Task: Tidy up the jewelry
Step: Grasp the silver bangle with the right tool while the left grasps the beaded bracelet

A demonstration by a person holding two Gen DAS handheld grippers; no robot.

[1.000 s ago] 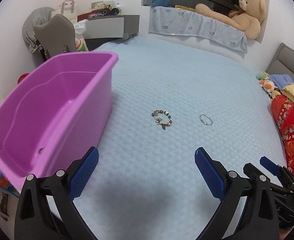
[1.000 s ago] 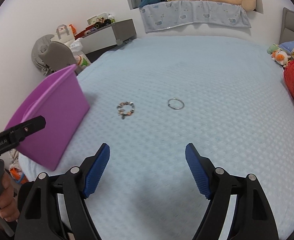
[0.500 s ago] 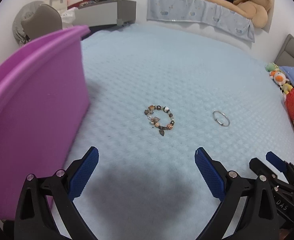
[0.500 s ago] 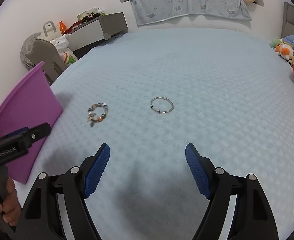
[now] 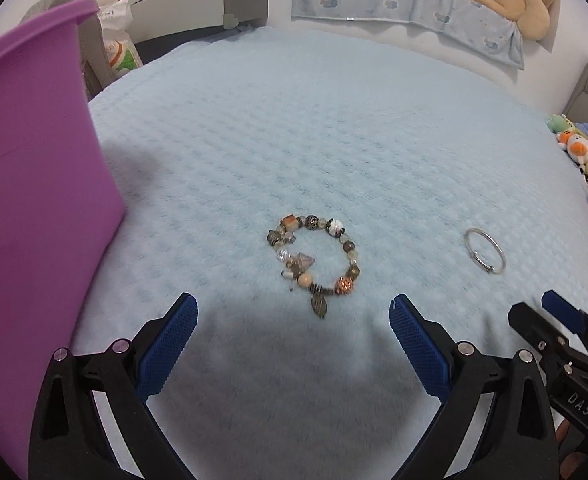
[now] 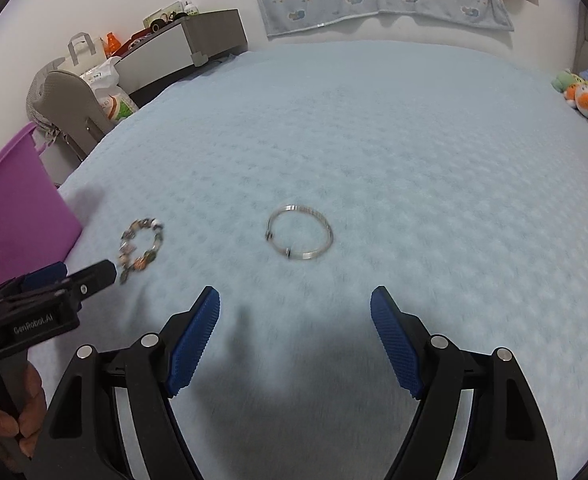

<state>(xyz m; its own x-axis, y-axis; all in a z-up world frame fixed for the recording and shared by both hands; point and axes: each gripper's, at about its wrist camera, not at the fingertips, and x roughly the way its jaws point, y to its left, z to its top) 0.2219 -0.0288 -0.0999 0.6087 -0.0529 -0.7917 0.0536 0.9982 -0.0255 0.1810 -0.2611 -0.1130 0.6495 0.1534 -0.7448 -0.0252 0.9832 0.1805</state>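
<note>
Both grippers are spread wide and hold nothing: the bracelet [image 5: 314, 264] lies on the bed [image 5: 334, 140] just ahead of the left gripper [image 5: 291, 318], the bangle [image 6: 298, 237] just ahead of the right gripper [image 6: 295, 312].

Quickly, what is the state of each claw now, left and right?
Left claw: open, holding nothing; the beaded bracelet lies just ahead.
Right claw: open, holding nothing; the silver bangle lies just ahead.
</note>
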